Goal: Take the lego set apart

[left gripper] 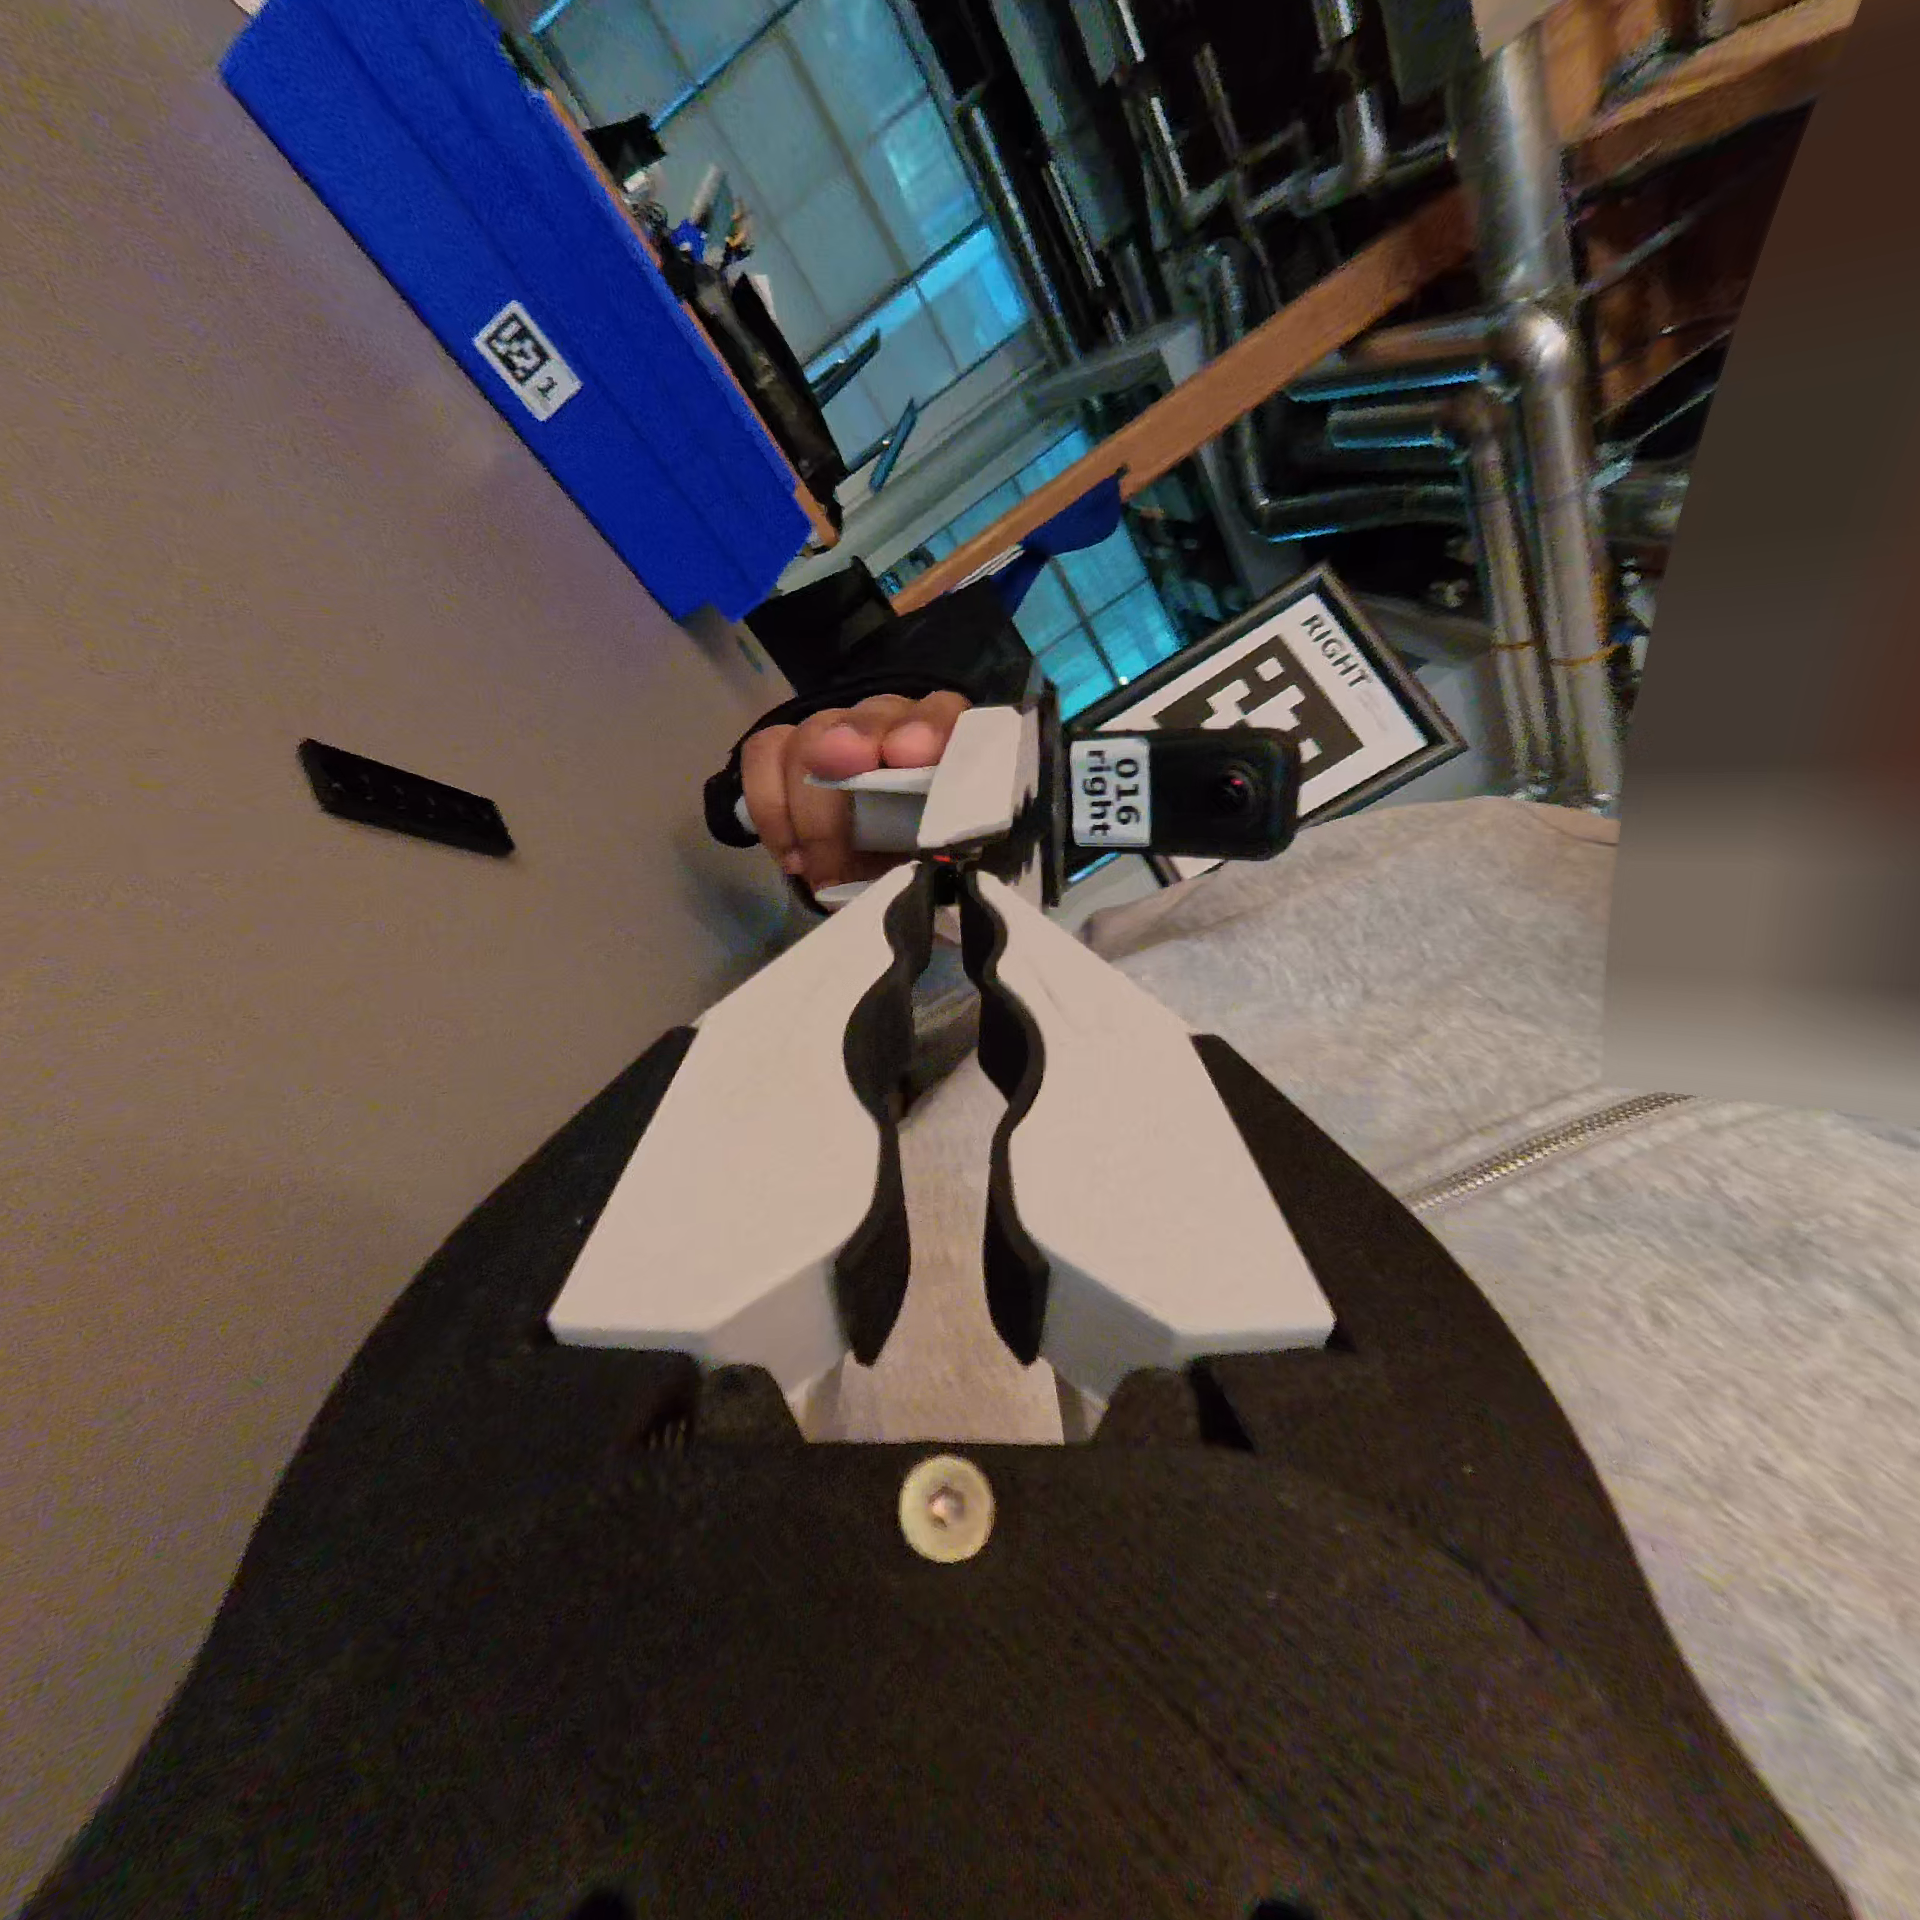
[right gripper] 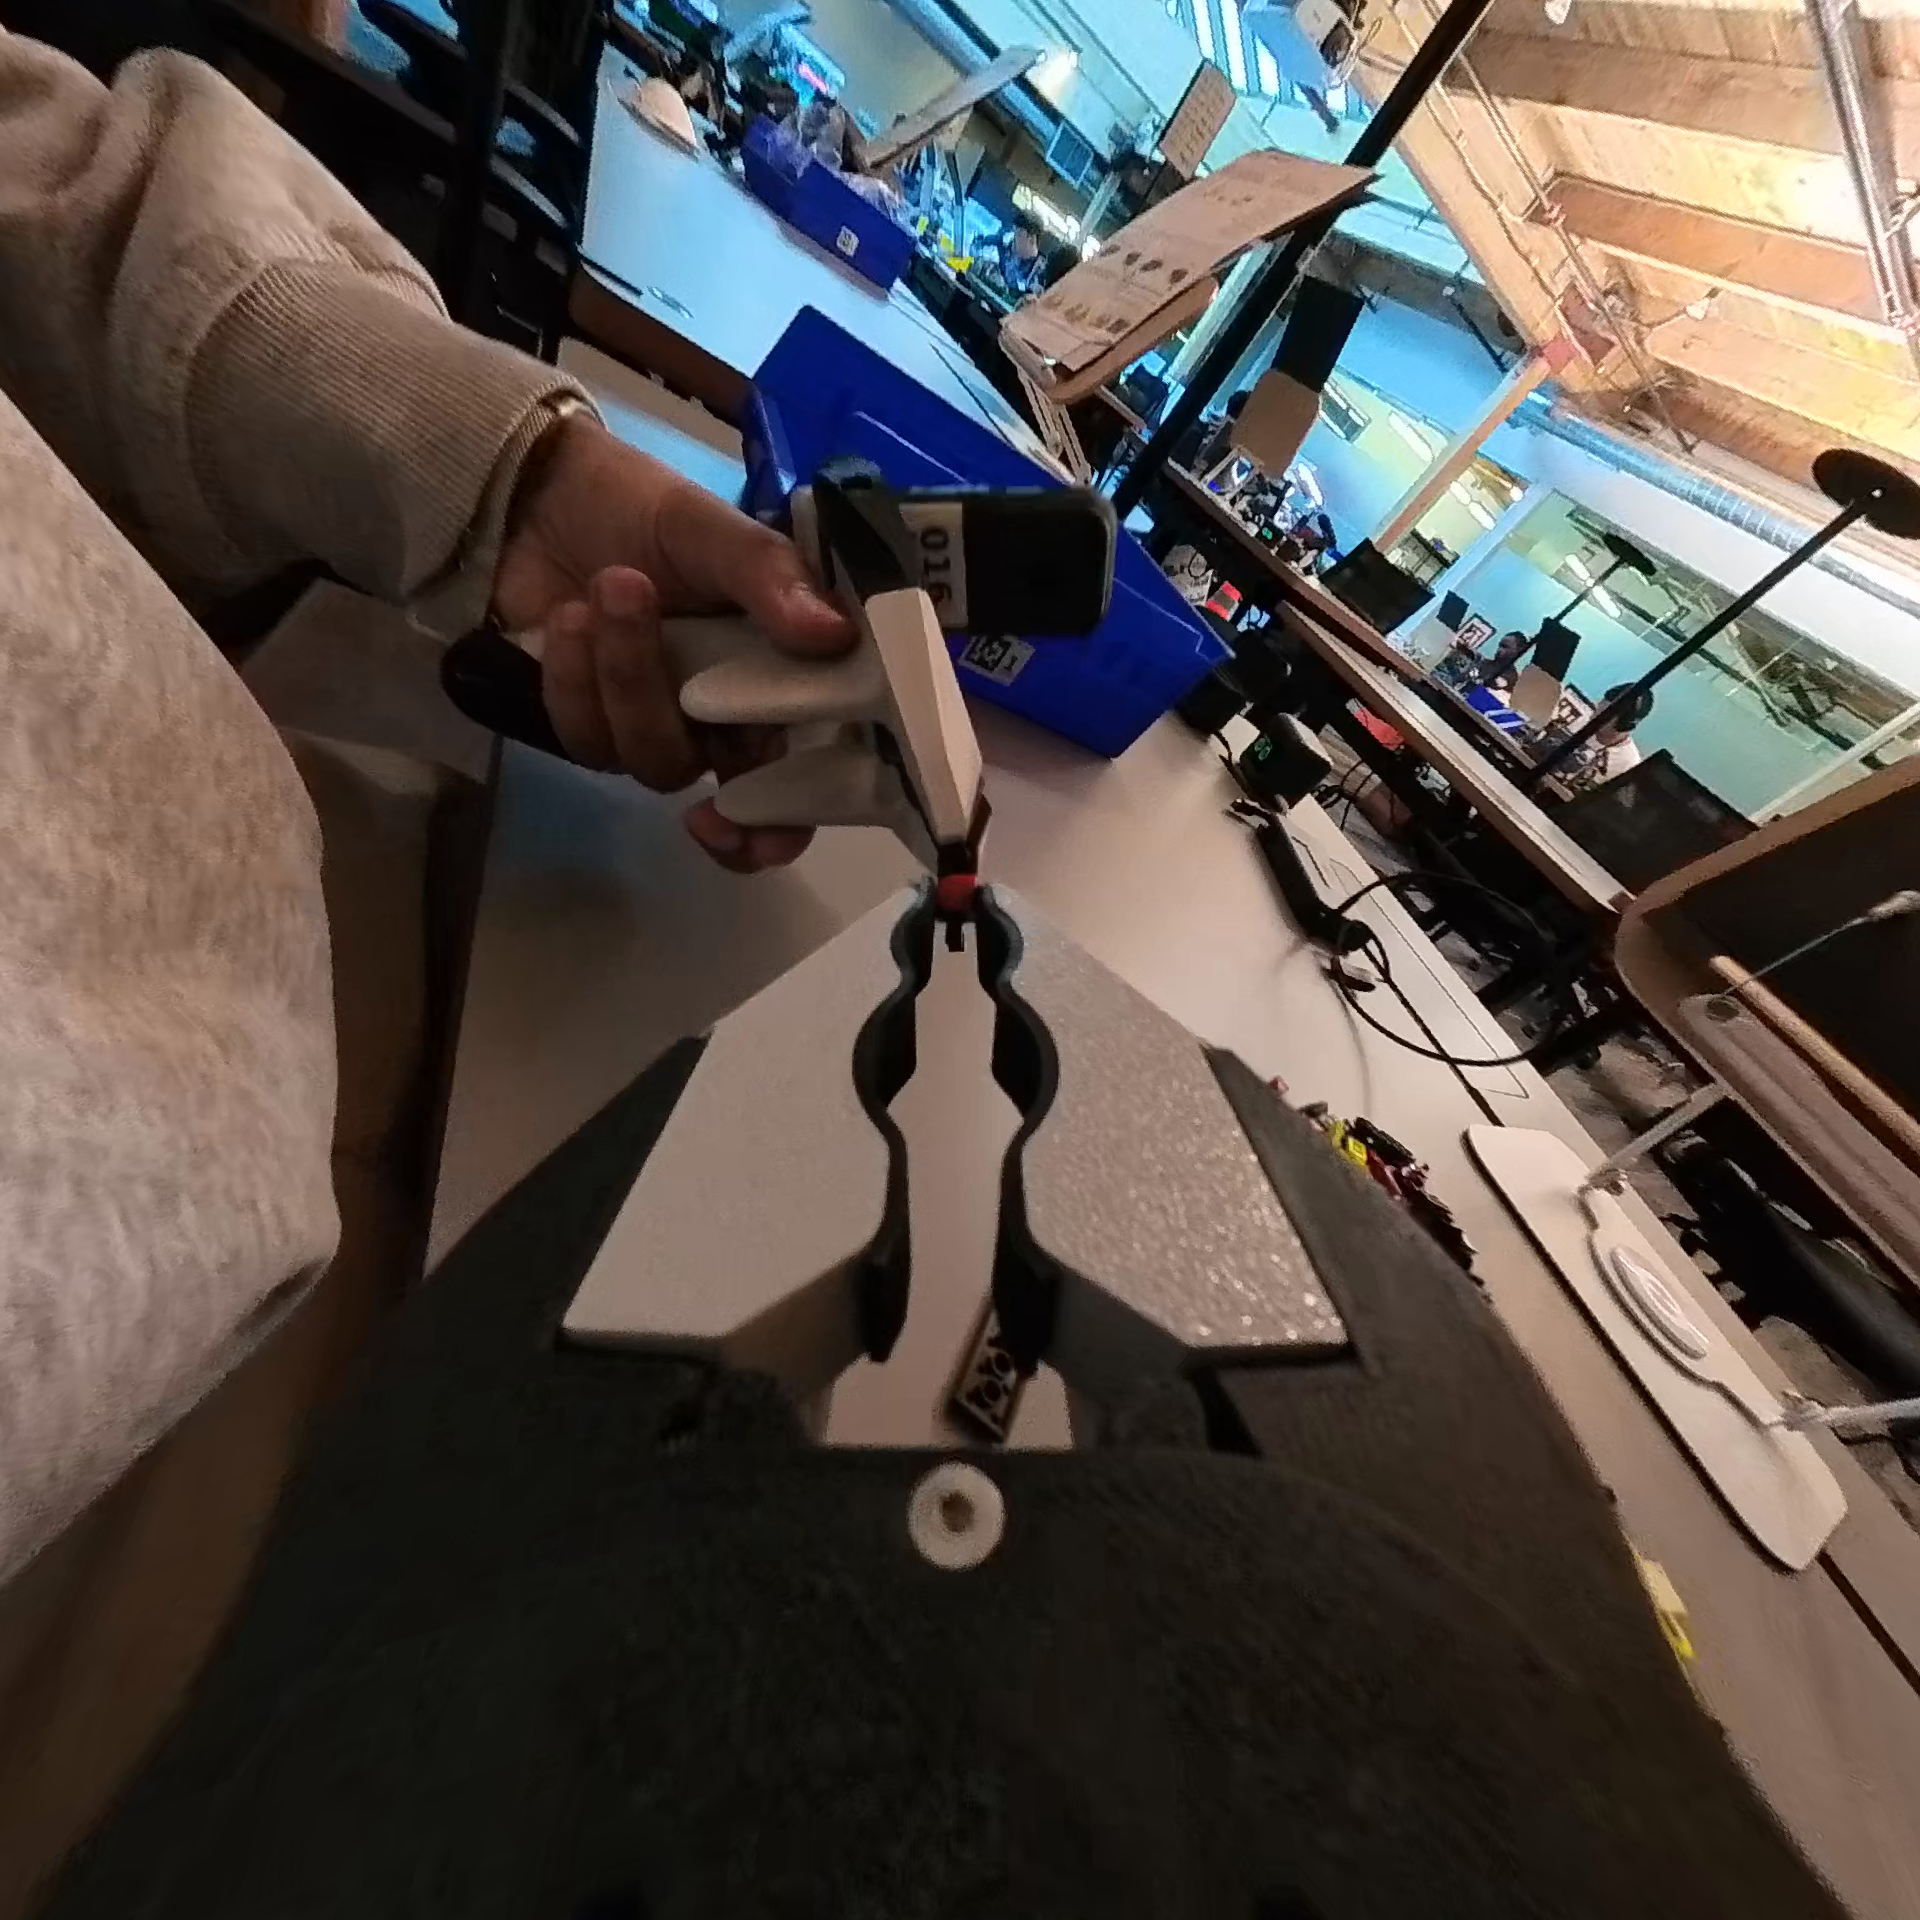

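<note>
I hold the left tool [left gripper: 943, 883] and the right tool [right gripper: 954, 914] tip to tip above the counter [right gripper: 1122, 873], both pinched narrow on one small red-and-black lego piece [right gripper: 957, 902]. I judge the separation step in hand; next, pull or twist the tips apart. A black plate [left gripper: 405, 798] lies loose on the counter, left.

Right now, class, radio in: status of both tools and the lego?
Both tools, left and right, pinch one small red-and-black lego piece tip to tip, off the table. Black plate lies loose. Nothing between.

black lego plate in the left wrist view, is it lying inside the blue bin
No, the black lego plate lies flat on the bare table, apart from the blue bin.
</note>
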Motion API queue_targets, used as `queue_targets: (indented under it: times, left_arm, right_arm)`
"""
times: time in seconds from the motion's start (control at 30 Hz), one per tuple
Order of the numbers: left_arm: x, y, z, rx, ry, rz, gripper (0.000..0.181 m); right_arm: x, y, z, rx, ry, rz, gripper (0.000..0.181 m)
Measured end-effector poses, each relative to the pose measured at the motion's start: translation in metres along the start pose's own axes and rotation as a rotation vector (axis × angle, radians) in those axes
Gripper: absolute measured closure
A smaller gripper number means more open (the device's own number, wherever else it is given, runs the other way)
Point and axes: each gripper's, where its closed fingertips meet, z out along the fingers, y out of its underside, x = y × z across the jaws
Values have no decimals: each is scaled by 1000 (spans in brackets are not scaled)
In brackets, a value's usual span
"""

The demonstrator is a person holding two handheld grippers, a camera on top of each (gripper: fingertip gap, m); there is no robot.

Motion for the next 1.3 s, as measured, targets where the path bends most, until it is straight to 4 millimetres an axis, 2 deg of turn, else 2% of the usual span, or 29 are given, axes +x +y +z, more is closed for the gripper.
queue_targets:
  times: [0.17,0.27,0.37,0.57,0.73,0.9,1.1,1.3]
  left_arm:
    - [-8,1,1,-9,-68,34,176]
    - [-16,4,2,-35,-137,72,169]
    - [-17,5,2,-49,-171,113,176]
    - [-25,10,1,-94,-231,136,176]
    - [-32,2,-1,-48,-290,153,177]
    - [-40,-5,-4,-8,-372,192,177]
    - [-45,-5,-1,-5,-420,211,177]
    - [-47,-3,-1,-12,-431,206,177]
  right_arm:
    - [-1,4,1,-33,-2,-17,176]
    - [-2,7,1,-56,-2,-50,176]
    - [-4,11,2,-85,-5,-86,176]
    - [-9,18,4,-134,-19,-140,176]
    - [-2,25,8,-178,34,-130,172]
    - [2,41,15,-315,87,-186,165]
    - [7,38,15,-343,136,-211,175]
    - [4,41,16,-379,125,-231,175]
